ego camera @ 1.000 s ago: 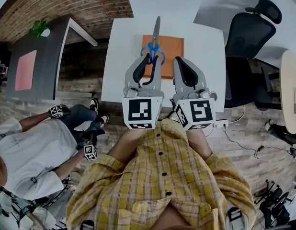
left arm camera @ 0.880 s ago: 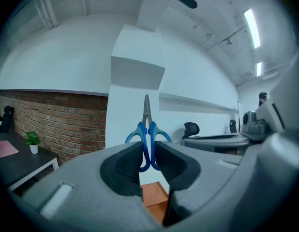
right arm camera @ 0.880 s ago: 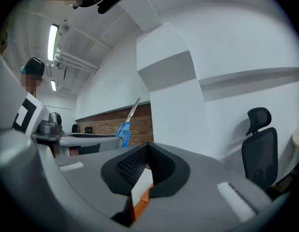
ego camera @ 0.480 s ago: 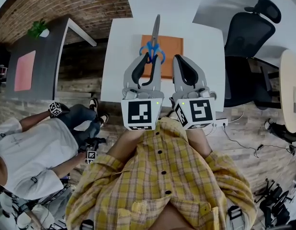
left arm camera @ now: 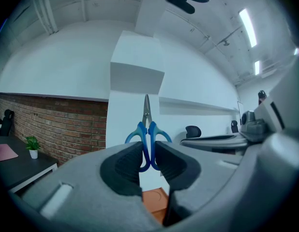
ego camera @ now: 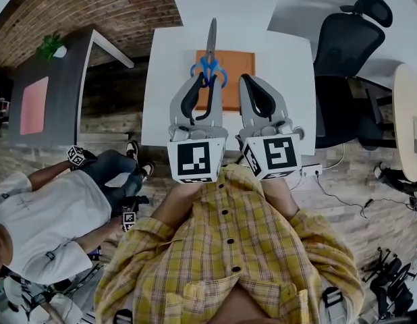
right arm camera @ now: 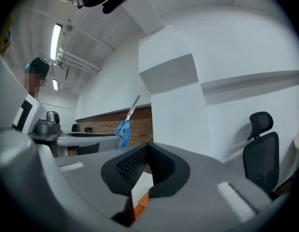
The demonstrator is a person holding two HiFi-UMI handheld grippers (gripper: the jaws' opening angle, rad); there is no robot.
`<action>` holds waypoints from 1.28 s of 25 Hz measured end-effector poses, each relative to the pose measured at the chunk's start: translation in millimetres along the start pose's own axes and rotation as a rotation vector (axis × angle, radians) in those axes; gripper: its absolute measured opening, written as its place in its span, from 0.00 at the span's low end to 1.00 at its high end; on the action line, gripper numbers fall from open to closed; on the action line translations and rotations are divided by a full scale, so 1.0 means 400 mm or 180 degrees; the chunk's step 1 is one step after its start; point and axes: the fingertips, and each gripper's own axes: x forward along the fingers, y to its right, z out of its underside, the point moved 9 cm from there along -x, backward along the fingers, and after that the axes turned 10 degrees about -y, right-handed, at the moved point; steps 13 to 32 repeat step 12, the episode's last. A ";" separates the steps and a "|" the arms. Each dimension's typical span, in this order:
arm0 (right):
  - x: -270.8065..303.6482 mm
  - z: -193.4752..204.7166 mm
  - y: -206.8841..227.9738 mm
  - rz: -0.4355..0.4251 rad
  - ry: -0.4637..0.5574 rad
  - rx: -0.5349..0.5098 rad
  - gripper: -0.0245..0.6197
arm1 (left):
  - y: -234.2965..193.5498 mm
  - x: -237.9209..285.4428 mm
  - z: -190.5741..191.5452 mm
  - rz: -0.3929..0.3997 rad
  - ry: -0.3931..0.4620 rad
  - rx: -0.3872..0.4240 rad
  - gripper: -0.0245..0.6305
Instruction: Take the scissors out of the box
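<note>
Scissors (ego camera: 210,46) with blue handles stick out level over the orange box (ego camera: 239,62) on the white table (ego camera: 164,79). My left gripper (ego camera: 204,86) is shut on the handles, blades pointing away from me. In the left gripper view the scissors (left arm camera: 146,127) stand upright between the dark pads of that gripper (left arm camera: 147,151), with the orange box (left arm camera: 154,199) below. My right gripper (ego camera: 244,81) hangs beside the left one, shut and holding nothing. The right gripper view shows that gripper (right arm camera: 148,149) with its tips together and the scissors (right arm camera: 124,124) off to the left.
A black office chair (ego camera: 343,39) stands right of the table. A dark desk (ego camera: 57,79) with a pink sheet and a small plant is at left. Another person (ego camera: 40,228) sits at lower left. A round table edge (ego camera: 407,120) and floor cables lie at right.
Both grippers and the scissors sit slightly higher and further left in the head view; the hold on the scissors is the same.
</note>
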 end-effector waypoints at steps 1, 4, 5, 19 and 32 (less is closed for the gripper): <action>0.001 -0.001 0.000 0.0000 0.0000 -0.0002 0.05 | -0.001 0.000 0.000 -0.0004 0.0001 -0.0002 0.17; 0.002 0.002 0.000 0.0004 0.0002 -0.0004 0.05 | -0.003 0.000 0.003 -0.0021 0.0005 -0.0013 0.17; 0.002 0.003 0.001 0.0007 0.0006 -0.0006 0.05 | -0.003 0.001 0.004 -0.0023 0.0007 -0.0016 0.17; 0.000 0.000 -0.001 -0.0015 0.0025 -0.0036 0.05 | 0.002 -0.001 0.003 -0.0029 0.0039 -0.0002 0.17; 0.000 0.000 -0.001 -0.0015 0.0025 -0.0036 0.05 | 0.002 -0.001 0.003 -0.0029 0.0039 -0.0002 0.17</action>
